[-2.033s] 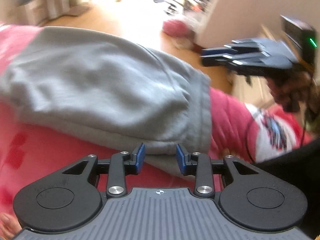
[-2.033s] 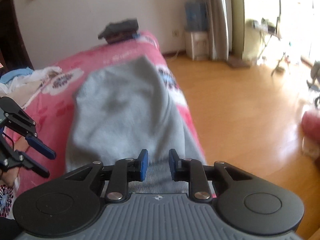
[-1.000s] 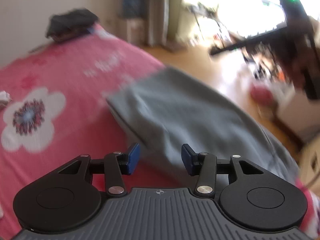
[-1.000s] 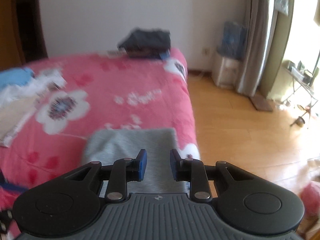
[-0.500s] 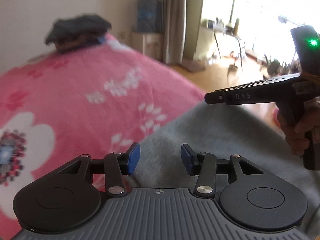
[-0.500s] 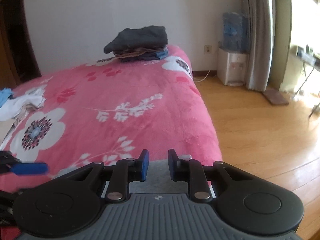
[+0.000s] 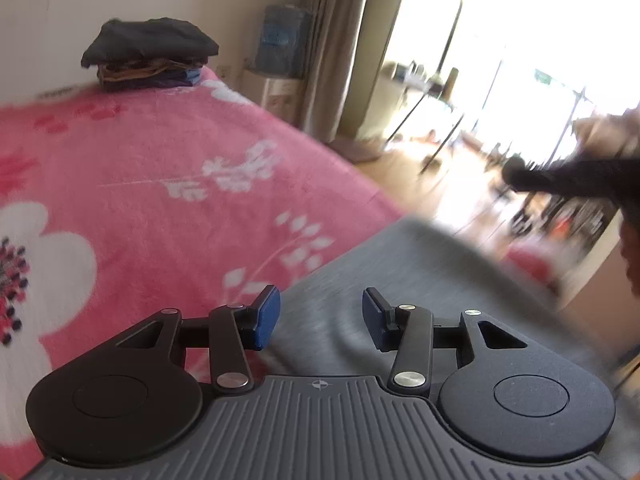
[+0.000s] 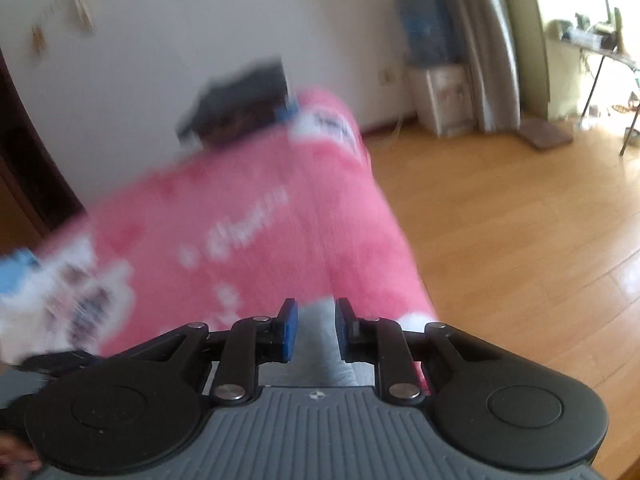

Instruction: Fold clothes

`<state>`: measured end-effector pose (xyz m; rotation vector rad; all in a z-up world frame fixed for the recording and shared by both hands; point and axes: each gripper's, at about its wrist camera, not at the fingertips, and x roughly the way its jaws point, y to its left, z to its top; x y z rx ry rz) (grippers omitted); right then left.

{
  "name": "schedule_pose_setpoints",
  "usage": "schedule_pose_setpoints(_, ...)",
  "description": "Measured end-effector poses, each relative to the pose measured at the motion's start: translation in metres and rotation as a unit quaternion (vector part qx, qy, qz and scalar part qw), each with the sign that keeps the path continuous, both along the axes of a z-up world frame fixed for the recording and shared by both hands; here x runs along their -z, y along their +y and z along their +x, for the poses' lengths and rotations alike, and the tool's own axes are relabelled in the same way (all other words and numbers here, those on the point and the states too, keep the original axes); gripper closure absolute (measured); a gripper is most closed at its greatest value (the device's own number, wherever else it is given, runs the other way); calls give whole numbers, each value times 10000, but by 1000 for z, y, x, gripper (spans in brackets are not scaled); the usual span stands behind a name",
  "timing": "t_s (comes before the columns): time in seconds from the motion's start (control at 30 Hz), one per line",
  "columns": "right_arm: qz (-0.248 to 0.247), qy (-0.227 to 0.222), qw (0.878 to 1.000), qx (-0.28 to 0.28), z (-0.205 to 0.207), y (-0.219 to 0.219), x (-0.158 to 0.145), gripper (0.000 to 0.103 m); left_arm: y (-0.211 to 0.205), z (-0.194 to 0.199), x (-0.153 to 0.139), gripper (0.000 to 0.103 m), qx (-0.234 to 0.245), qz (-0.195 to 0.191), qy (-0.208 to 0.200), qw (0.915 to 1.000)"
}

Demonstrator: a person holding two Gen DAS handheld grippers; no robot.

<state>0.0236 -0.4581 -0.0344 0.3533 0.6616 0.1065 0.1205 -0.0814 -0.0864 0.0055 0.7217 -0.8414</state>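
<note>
Your grey garment [image 7: 400,280] lies low and centre-right on the pink bedspread [image 7: 160,184], not yet folded small. Your left gripper [image 7: 320,320] hangs spread over it; your right gripper [image 8: 312,328] pinches a grey fold. Finished clothes [image 7: 148,52] sit stacked upper left.

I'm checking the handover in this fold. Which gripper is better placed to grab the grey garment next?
Left, probably. The left gripper is open with the grey garment lying broad between and beyond its pads. The right gripper is narrower, with only a thin grey strip showing between its pads near the bed edge.
</note>
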Motion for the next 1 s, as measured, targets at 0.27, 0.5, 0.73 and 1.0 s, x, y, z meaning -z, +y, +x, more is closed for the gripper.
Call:
schedule_pose_setpoints(0.27, -715, -706, 9946, 259, -155, -20, -136, 81, -18, -39, -39, 57, 1448, -248, 194, 9890)
schedule_pose_setpoints(0.5, -1274, 255, 9915, 2, -215, 13, -120, 81, -59, -80, 1, 57, 2429, 524, -78, 9686)
schedule_pose_setpoints(0.73, -1743, 2013, 9597, -903, -196, 60, 29, 81, -68, -97, 33, 57, 2633, 1269, -851, 9525)
schedule_pose_setpoints(1.0, -1326, 1427, 9740, -1156, -180, 54, -33, 80, -1, -104, -14, 51, 2504, 709, -433, 9646)
